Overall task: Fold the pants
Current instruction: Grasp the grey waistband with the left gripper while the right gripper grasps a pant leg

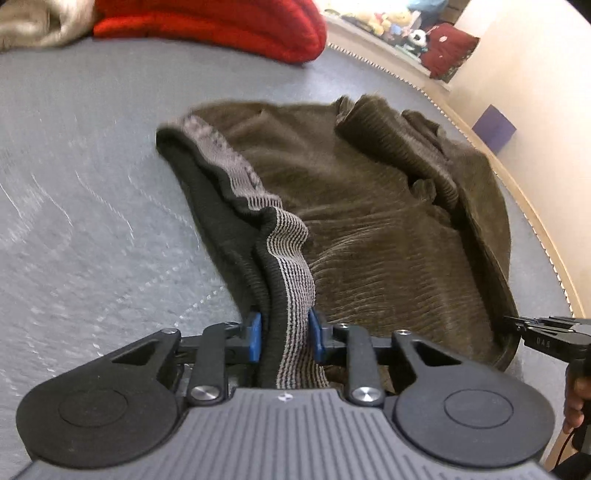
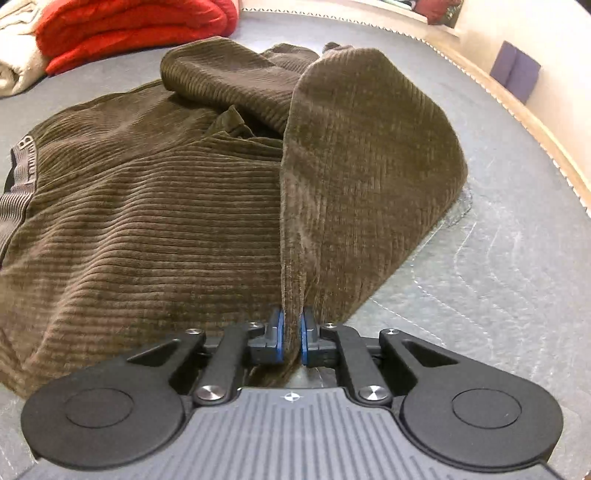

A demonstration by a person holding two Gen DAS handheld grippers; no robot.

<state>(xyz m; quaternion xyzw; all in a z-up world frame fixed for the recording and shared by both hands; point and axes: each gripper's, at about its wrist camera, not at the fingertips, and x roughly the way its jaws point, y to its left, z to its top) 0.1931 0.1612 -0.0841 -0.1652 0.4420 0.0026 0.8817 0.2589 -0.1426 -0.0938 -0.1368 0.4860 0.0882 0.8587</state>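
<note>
Both grippers clamp the brown corduroy pants [image 2: 147, 221].
Left gripper [image 1: 285, 338] pinches the striped waistband [image 1: 291, 251] (grey-and-black elastic); right gripper [image 2: 291, 341] grips a corduroy fold.

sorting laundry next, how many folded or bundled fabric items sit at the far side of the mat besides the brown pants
2: a red bundle at the far left of the mat, and a beige bundle touching its left side. More may lie beyond the frame.

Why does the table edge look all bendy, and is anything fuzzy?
Both wrist views bend the pale table edge because of the fisheye lens. The left view smears the far end of the brown corduroy pants; the right view shows their ribs sharply.
</note>
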